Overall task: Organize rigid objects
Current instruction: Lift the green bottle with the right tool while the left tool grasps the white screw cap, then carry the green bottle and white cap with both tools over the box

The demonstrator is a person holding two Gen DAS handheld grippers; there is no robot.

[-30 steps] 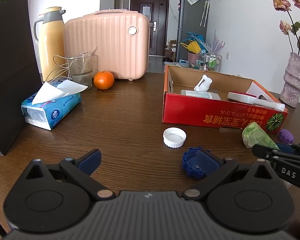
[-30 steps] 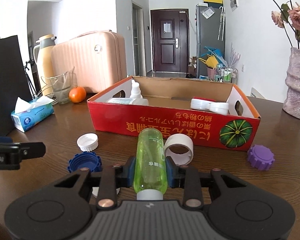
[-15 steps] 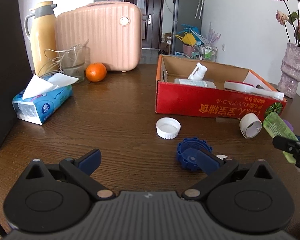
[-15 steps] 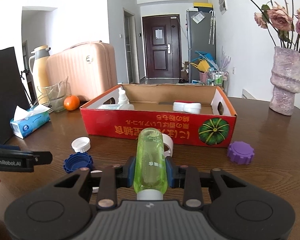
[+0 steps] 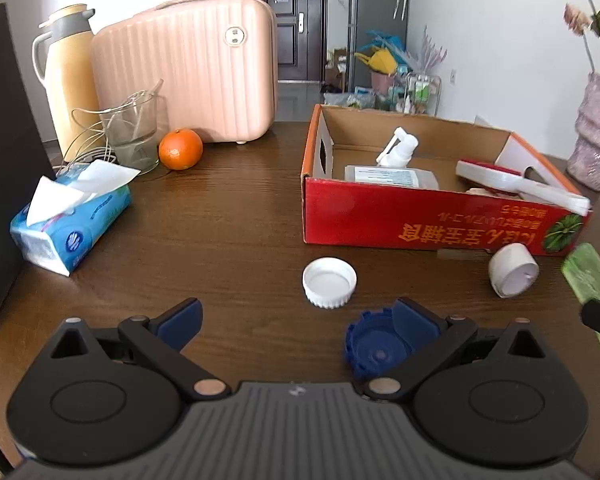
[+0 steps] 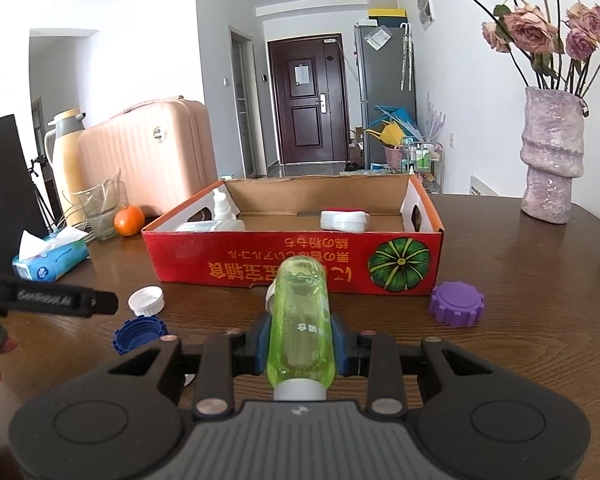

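Note:
My right gripper is shut on a clear green bottle, held above the table in front of the red cardboard box. The bottle also shows at the right edge of the left wrist view. My left gripper is open and empty, low over the table. A blue cap lies against its right finger. A white cap lies just ahead, and a white ring-shaped cap lies by the box. A purple cap lies to the right of the bottle.
The box holds a spray bottle and a white and red tool. A tissue pack, an orange, a glass, a thermos and a pink case stand at the left. A vase stands at the right.
My right gripper has risen with the green bottle, which now sits higher against the box. The left gripper has drawn back slightly and stays open.

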